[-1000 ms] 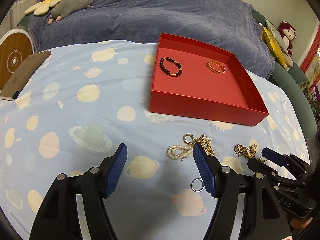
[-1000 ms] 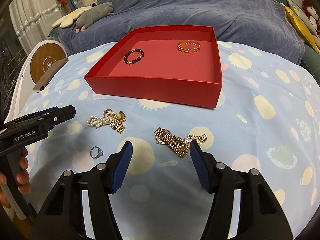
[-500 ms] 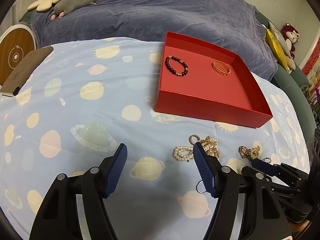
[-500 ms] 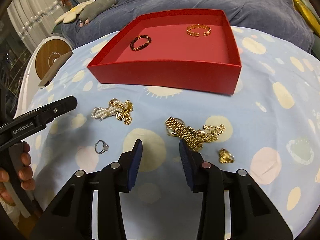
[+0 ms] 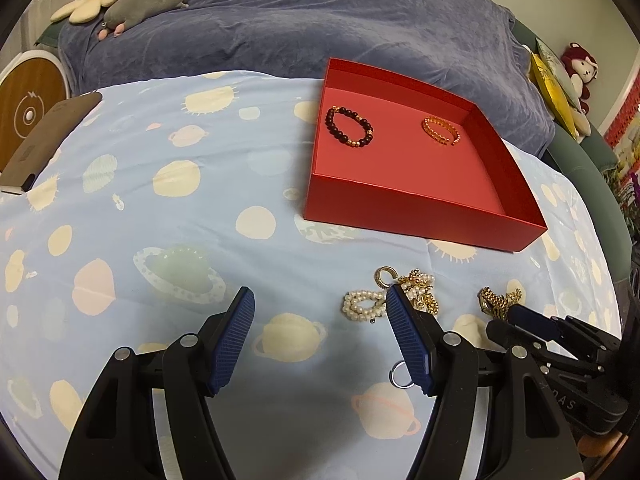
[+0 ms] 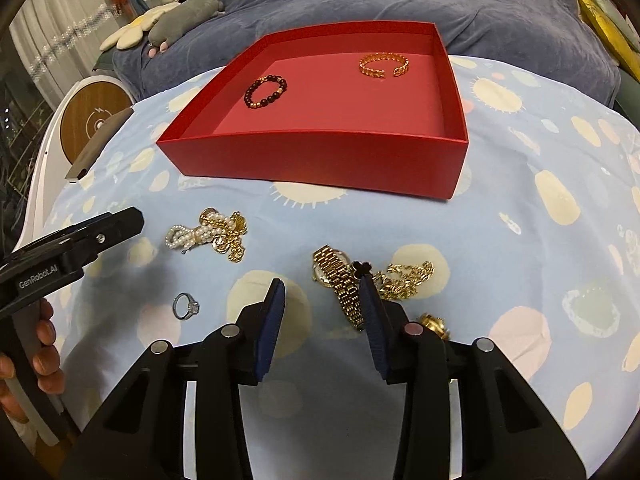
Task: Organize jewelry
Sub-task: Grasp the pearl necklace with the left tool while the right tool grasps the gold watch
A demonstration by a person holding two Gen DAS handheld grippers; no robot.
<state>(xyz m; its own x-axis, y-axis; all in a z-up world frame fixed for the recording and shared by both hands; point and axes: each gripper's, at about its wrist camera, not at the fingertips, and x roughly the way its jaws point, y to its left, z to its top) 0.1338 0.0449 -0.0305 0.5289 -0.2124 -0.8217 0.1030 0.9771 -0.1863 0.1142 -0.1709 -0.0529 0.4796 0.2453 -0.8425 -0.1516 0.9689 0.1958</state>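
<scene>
Narrowing since a second ago yet still apart, the right gripper (image 6: 322, 304) hangs beside the gold watch (image 6: 340, 284), the left gripper (image 5: 320, 320) unchanged, open

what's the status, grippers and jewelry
Left gripper open, empty. Right gripper open, jaws just narrowed, beside gold watch. Two bracelets in red box. Nothing blocking.

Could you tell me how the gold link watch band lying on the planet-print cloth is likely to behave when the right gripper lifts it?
The gold link watch band looks jointed, so it will probably droop from the right gripper. A thin gold chain overlaps it and may drag along.
</scene>
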